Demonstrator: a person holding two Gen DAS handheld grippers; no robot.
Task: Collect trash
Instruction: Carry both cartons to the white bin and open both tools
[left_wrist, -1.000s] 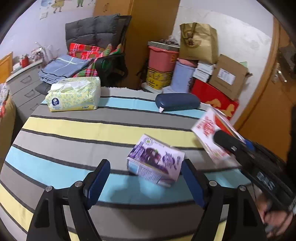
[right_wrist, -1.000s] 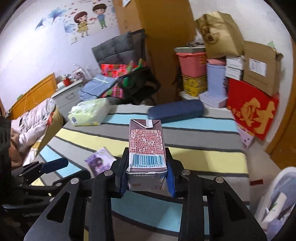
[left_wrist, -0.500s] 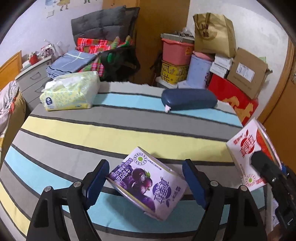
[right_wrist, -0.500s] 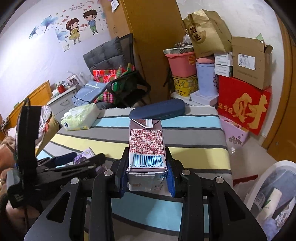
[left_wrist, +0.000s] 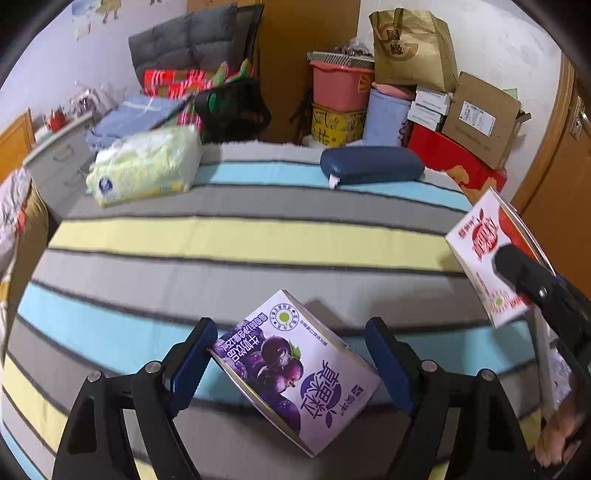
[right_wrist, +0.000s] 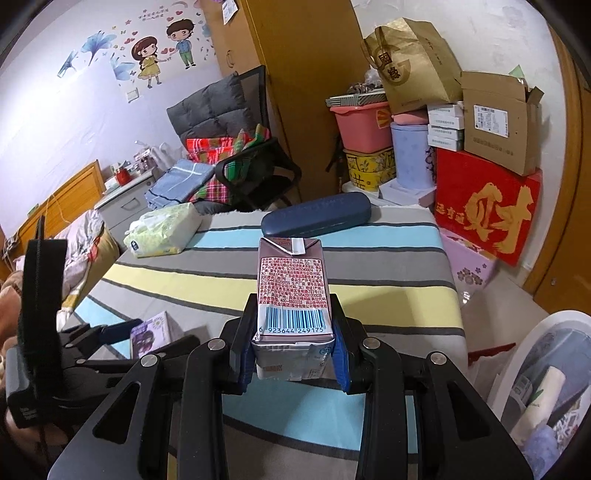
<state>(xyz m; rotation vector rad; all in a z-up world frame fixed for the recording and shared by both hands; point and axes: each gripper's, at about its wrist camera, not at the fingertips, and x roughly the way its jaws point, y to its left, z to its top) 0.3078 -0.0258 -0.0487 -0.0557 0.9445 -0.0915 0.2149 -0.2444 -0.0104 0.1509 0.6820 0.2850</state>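
Our left claw (left_wrist: 290, 363) stands wide, its blue pads on either side of the purple carton (left_wrist: 295, 369); the near-left pad sits just at the carton's corner, the other pad stands clear, so we grip nothing there. The purple carton lies flat and skewed between the fingers on the striped cloth (left_wrist: 229, 240), its face printed with dark berries, white lettering and a round green seal. Our right claw (right_wrist: 293, 350) is clamped on the red-and-white carton (right_wrist: 292, 295), both pads pressed to its sides, the barcode and a block of red small print turned toward us, the folded top seam pointing away.

Beyond the left claw, past the stripes, we see a navy case (left_wrist: 371, 166) ahead and a tissue pack (left_wrist: 146, 166) ahead to the left. Only the left view shows the held carton's front, white with a red emblem, off to the right. Only the right view shows the white bin (right_wrist: 546, 387) low to the right of that claw, with rubbish inside, and the left claw reaching in from the left around the purple carton.
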